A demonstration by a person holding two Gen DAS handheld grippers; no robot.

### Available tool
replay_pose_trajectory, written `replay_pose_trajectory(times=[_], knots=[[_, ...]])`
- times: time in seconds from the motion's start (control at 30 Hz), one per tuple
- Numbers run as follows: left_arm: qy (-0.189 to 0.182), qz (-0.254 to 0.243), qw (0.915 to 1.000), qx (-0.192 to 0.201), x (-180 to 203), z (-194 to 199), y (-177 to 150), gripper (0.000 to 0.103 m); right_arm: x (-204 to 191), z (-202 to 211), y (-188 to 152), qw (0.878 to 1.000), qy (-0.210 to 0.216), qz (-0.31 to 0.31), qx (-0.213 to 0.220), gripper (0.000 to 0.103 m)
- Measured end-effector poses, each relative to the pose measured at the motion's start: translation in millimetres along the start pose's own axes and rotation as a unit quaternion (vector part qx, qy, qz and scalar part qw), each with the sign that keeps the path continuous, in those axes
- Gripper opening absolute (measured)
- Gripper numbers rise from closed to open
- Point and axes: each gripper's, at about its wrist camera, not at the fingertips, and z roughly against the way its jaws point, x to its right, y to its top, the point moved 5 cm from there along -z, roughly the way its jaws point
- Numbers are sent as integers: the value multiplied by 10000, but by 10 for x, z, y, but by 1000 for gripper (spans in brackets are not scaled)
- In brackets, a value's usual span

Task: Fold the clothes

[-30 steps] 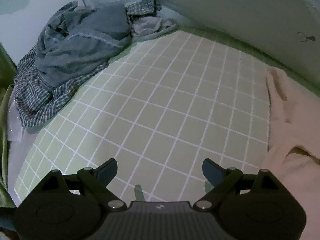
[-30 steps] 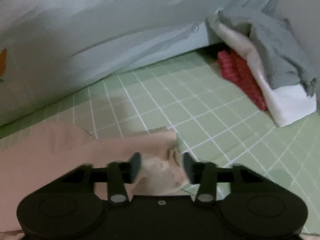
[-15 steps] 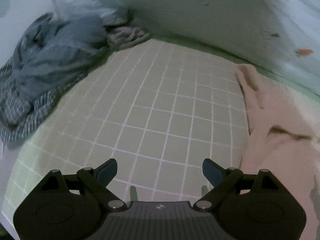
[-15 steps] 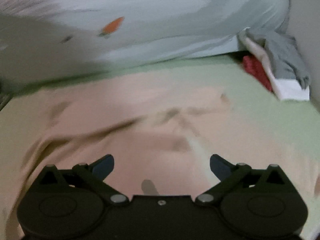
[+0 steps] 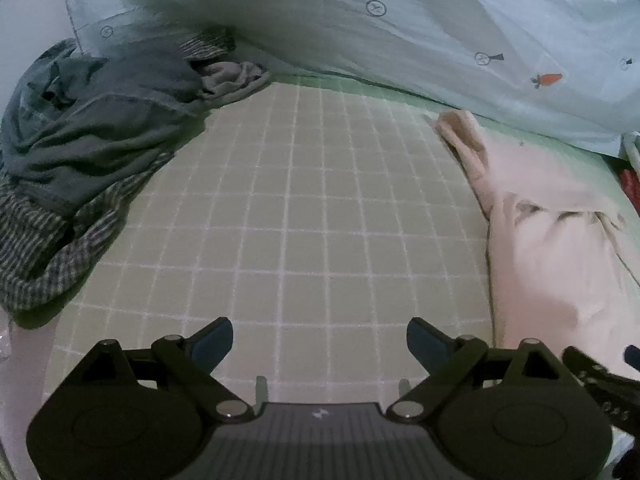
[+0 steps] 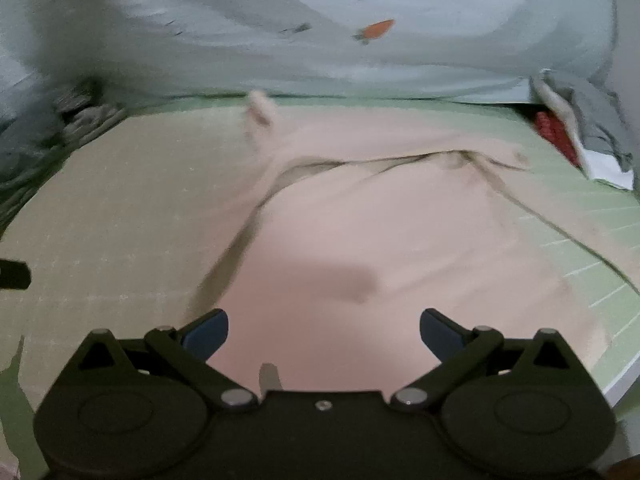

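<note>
Pink garment (image 6: 384, 240) is lying spread out and rumpled on the green grid-patterned bed sheet (image 5: 304, 216), with one narrow end (image 5: 460, 132) reaching up toward the pale blue bedding with carrot prints (image 5: 440, 40) that is banking along the far edge. In the right wrist view the right tool (image 6: 324, 330) is hanging just above the near part of the pink cloth, its blue-tipped fingers (image 6: 206, 334) standing wide apart with nothing pinched between them. Over on the other side, the left tool (image 5: 320, 342) is hovering above bare gridded sheet just beside the garment's left edge, and its fingers (image 5: 212, 340) are also splayed wide, gripping nothing. At the lower right corner of the left view, part of the other tool is poking in. Further out, a heap of dark blue and checked clothes (image 5: 80, 152) is sitting well apart at the far left of the bed. At the far right, a grey and white folded stack (image 6: 592, 140) is resting over something red (image 6: 554, 136), tucked against the blue bedding. Both views are looking a little smeared with blur.
</note>
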Motion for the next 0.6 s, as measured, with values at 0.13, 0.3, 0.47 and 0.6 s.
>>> replay_pose_trajectory(times=[0.13,0.3,0.47,0.6], knots=[[-28,-120,9999,-65,-161,80,-135,94,-388,61,-166,9993,315,163,-101,91],[5,-159,9998,-144,-321,136,-260,94,-715,38,-269,9972,477,536,-206,60],[65,-186,9998,-81,-377,191,-281,94,-656,-57,-295,9977,466,333,-355,45],[86,-180,9998,-75,-341,189,-267,94,-603,-103,-282,9975,542,326,-328,17]])
